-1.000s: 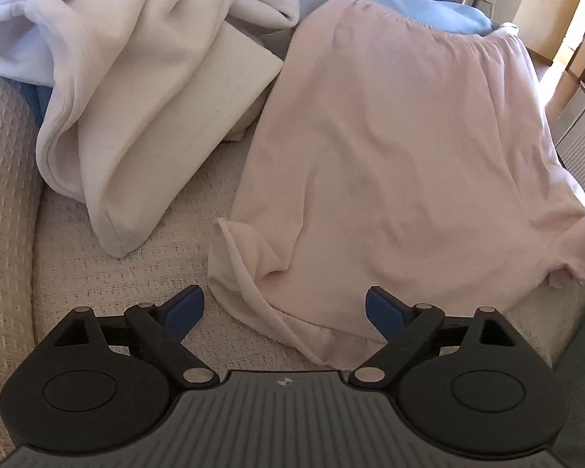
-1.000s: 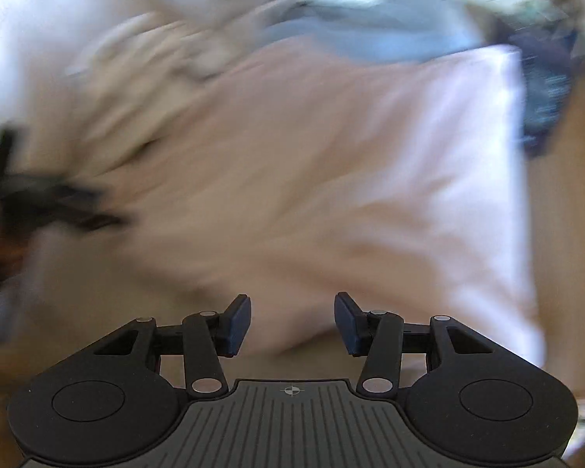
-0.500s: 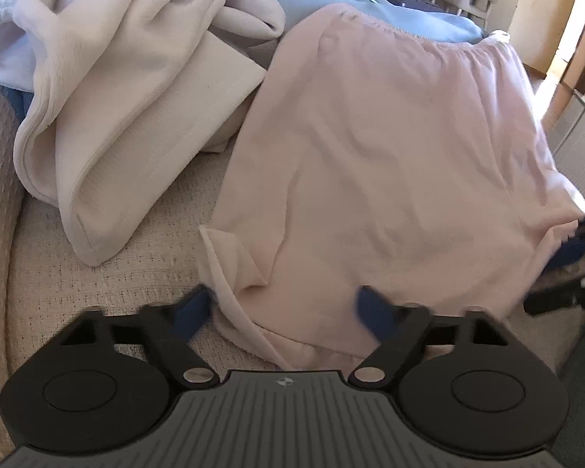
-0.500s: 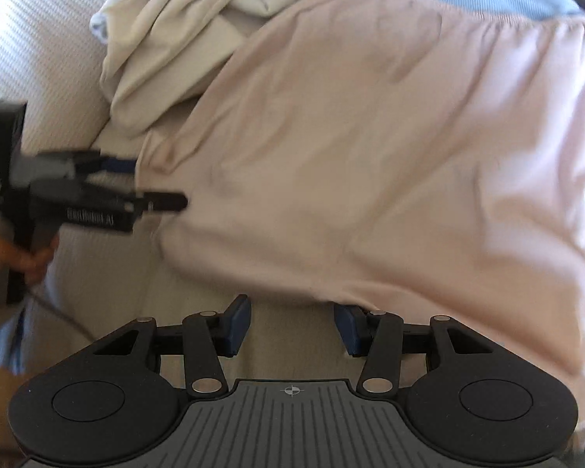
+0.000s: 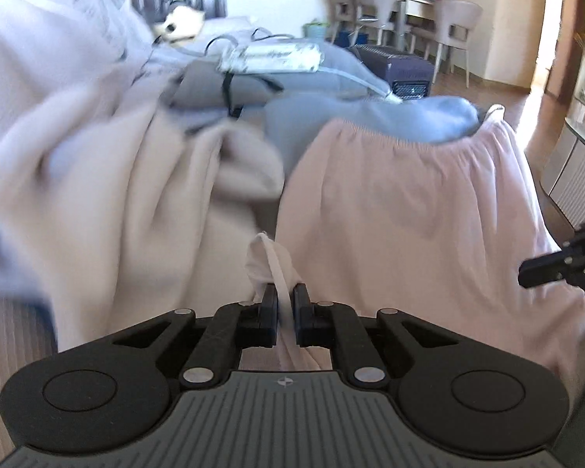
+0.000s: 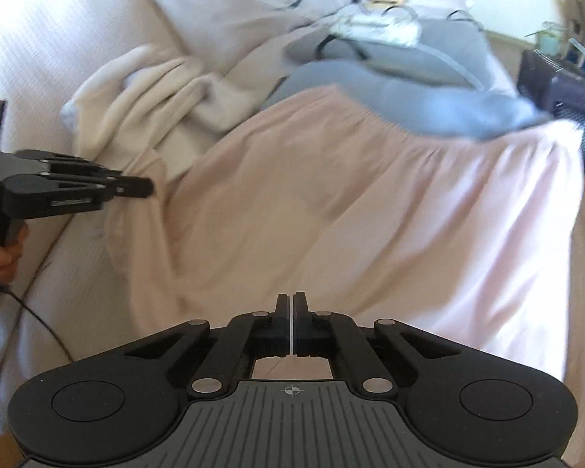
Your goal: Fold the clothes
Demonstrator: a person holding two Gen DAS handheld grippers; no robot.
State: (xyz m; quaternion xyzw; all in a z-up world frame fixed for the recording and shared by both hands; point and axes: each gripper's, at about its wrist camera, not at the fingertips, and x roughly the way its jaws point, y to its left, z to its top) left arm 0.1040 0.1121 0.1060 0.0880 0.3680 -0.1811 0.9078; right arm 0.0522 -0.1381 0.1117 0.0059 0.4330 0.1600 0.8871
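Observation:
A pale pink garment (image 5: 409, 210) with a gathered waistband lies spread on the sofa; it also shows in the right wrist view (image 6: 370, 202). My left gripper (image 5: 285, 304) is shut on its near left hem corner, a fold of cloth standing up between the fingers. My right gripper (image 6: 291, 308) is shut on the near right hem edge, a thin line of cloth between the fingers. The left gripper shows at the left of the right wrist view (image 6: 136, 187). The right gripper shows at the right edge of the left wrist view (image 5: 557, 265).
A cream garment (image 5: 128, 202) lies bunched left of the pink one. Light blue (image 5: 390, 117) and grey clothes (image 5: 222, 85) lie behind it on the beige sofa (image 6: 39, 58). A dark heater (image 5: 401, 74), chairs and a table stand beyond.
Both grippers have closed on the pink garment's near hem, left on the corner, right on the edge. Both views now tilt up, showing the room behind.

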